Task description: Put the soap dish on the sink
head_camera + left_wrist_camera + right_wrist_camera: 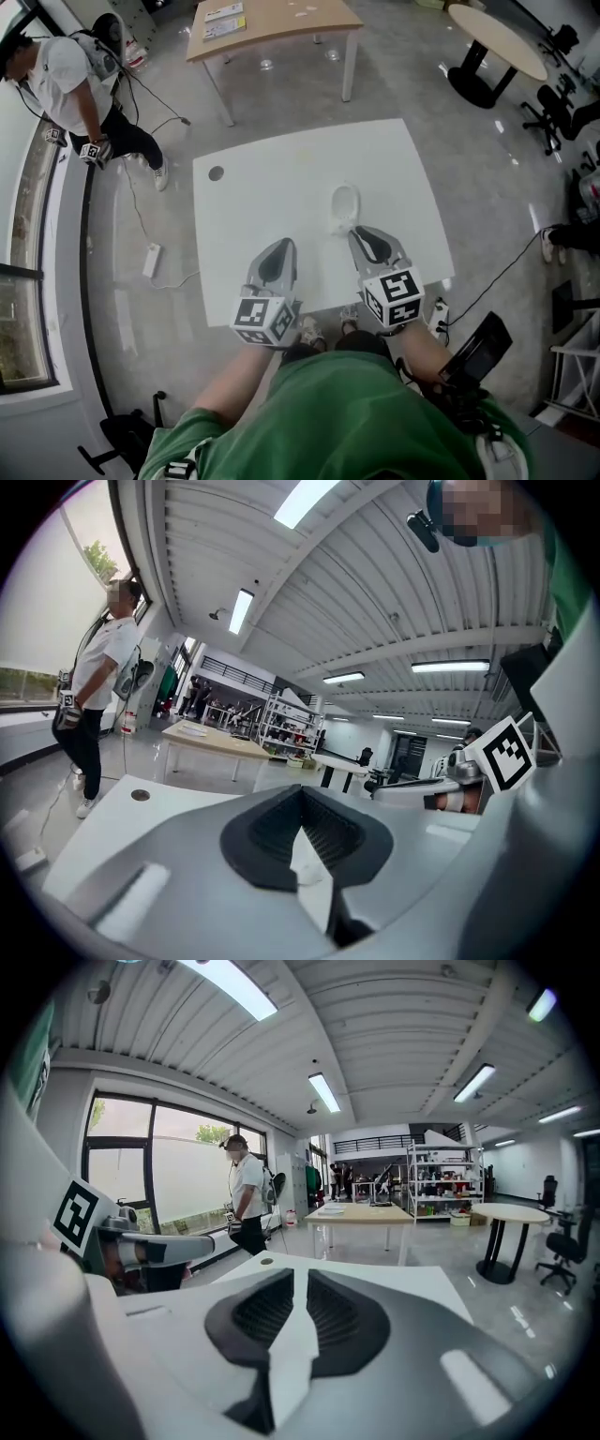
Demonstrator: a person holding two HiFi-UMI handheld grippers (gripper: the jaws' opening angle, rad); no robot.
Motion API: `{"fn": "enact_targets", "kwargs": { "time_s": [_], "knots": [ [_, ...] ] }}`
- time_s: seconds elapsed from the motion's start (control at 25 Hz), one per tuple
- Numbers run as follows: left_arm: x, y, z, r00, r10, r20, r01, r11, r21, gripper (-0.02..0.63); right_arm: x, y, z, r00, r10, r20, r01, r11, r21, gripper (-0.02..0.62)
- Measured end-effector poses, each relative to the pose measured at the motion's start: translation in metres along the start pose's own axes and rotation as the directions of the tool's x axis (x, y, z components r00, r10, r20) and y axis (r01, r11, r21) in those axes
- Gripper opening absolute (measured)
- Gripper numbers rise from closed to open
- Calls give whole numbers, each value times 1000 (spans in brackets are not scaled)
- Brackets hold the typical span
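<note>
left gripper (279,246) shut, right gripper (364,232) barely apart, both empty; descending like this risks shoving dish (345,207) across table (281,178).

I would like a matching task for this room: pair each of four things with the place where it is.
Things:
1. oval white soap dish
2. rectangular light wooden table
3. small dark round hole cover
4. white power strip

Places:
A. on the floor beside the white table's left edge
B. near the white table's middle
C. near the white table's far left corner
D. standing beyond the white table's far edge

Pairs: 1-B; 2-D; 3-C; 4-A
</note>
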State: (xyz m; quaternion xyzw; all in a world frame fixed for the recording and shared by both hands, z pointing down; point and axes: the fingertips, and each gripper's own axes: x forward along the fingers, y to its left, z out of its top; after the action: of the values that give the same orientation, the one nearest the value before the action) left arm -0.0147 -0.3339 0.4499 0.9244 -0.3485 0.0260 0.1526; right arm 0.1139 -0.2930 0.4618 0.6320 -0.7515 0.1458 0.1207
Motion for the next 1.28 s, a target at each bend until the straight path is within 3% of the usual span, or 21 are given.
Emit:
{"fn": "enact_targets", "kwargs": {
  "time_s": [0.16, 0.4, 0.88, 1.12, 1.28],
  "knots": [
    [-18, -12, 2, 999, -36, 9, 36, 999, 6, 6, -22, 19, 1, 1000, -20, 14, 20, 1000, -16, 4],
    [-36, -34, 1, 998, -57, 24, 57, 998, 21, 6, -51, 33, 1, 999, -23, 35, 24, 999, -37, 3],
    [-79, -106, -11, 998, 20, 65, -22, 999, 28, 6, -130, 33, -7, 995, 68, 74, -62, 995, -82, 3],
    [-111, -140, -32, 994, 73, 80, -76, 996, 42, 6, -169, 35, -32, 991, 110, 83, -102, 990, -95, 3],
    [-120, -147, -24, 992, 95, 78, -99, 994, 49, 6, -177, 39, -27, 989, 127, 81, -120, 988, -94, 3]
  ]
}}
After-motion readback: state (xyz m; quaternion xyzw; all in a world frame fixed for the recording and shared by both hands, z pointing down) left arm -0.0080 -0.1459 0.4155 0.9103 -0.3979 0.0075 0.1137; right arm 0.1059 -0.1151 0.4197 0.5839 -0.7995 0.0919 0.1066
